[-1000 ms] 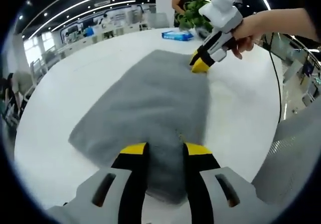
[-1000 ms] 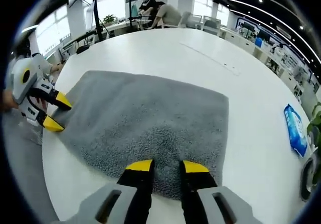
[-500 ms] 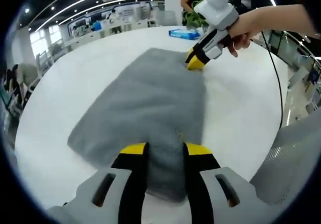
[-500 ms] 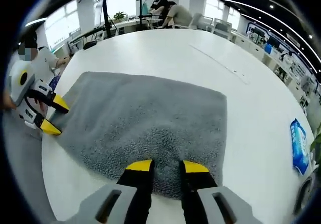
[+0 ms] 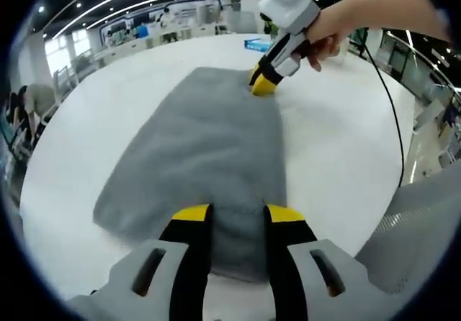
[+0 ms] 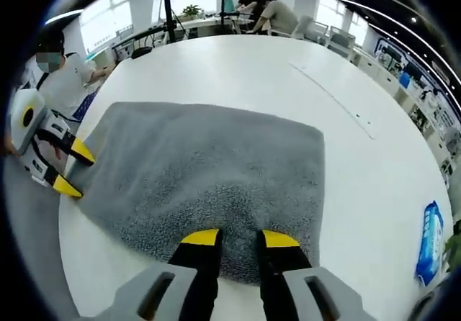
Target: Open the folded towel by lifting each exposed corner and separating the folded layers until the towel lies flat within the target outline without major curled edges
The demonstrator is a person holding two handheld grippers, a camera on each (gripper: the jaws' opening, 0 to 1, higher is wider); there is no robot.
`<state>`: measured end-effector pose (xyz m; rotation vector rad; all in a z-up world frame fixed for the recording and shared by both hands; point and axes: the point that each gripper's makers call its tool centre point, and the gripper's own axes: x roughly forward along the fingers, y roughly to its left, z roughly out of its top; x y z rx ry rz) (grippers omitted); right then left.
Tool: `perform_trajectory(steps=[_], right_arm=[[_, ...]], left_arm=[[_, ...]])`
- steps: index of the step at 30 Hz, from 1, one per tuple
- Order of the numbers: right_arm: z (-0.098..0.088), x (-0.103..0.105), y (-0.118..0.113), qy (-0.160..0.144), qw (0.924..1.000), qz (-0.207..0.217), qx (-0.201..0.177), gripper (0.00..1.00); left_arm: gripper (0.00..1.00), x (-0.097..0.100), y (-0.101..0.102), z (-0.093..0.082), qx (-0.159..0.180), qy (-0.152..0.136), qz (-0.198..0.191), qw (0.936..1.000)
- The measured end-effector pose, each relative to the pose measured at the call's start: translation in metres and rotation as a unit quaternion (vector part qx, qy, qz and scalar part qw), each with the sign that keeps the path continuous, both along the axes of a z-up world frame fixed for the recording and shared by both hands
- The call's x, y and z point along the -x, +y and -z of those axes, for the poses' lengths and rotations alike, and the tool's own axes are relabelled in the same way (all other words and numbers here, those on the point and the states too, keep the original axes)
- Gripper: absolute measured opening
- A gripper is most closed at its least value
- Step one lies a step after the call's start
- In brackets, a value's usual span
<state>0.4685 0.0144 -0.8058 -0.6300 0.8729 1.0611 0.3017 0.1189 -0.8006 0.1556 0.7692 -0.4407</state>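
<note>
The grey fluffy rectangular towel (image 5: 205, 148) is spread on the round white table (image 5: 346, 155), towards the table edge nearest the person. The left tool (image 5: 230, 224) is seen with its yellow-tipped jaws clamped on the towel's near edge. The right tool (image 6: 234, 243) is likewise clamped on the opposite short edge, close to a corner. In the left gripper view, the right tool is held by a hand (image 5: 325, 32). A blue flat packet (image 6: 431, 243) lies well apart from the towel, near the far table edge.
</note>
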Motion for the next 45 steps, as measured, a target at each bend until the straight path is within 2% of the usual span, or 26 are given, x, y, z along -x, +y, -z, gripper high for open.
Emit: perform_trajectory(steps=[14, 27, 32, 35, 37, 38, 39, 41, 43, 45], right_arm=[[0.001, -0.017, 0.019, -0.007, 0.9989, -0.041, 0.020, 0.18], [0.001, -0.038, 0.037, -0.047, 0.9970, -0.051, 0.032, 0.16], [0.000, -0.041, 0.036, -0.058, 0.9978, -0.022, 0.023, 0.15], [-0.003, -0.043, 0.033, -0.030, 0.9973, 0.066, -0.013, 0.15], [-0.007, -0.044, 0.029, -0.029, 0.9950, 0.094, -0.019, 0.12], [-0.010, -0.045, 0.027, -0.040, 0.9945, 0.095, -0.018, 0.10], [-0.015, -0.046, 0.027, -0.058, 0.9938, 0.092, -0.024, 0.10], [-0.022, -0.044, 0.029, -0.075, 0.9920, 0.095, -0.038, 0.10], [-0.030, -0.037, 0.034, -0.074, 0.9892, 0.106, -0.070, 0.15], [-0.034, -0.028, 0.034, -0.063, 0.9876, 0.117, -0.084, 0.18]], left_arm=[[0.28, 0.002, -0.006, 0.000, 0.010, 0.007, 0.002, 0.9999], [0.28, -0.001, -0.018, -0.001, 0.019, 0.005, 0.020, 0.9996], [0.29, 0.000, -0.018, -0.004, 0.024, -0.013, 0.038, 0.9989], [0.27, -0.002, -0.013, -0.009, 0.056, 0.000, 0.026, 0.9981], [0.26, -0.006, -0.009, -0.016, 0.070, -0.007, 0.015, 0.9974], [0.27, -0.009, -0.007, -0.022, 0.079, -0.018, 0.014, 0.9966], [0.27, -0.010, -0.003, -0.025, 0.082, -0.020, 0.011, 0.9964], [0.27, -0.012, 0.003, -0.027, 0.083, -0.022, 0.002, 0.9963], [0.27, -0.014, 0.013, -0.029, 0.082, -0.024, -0.006, 0.9963], [0.27, -0.015, 0.023, -0.030, 0.089, -0.026, -0.020, 0.9955]])
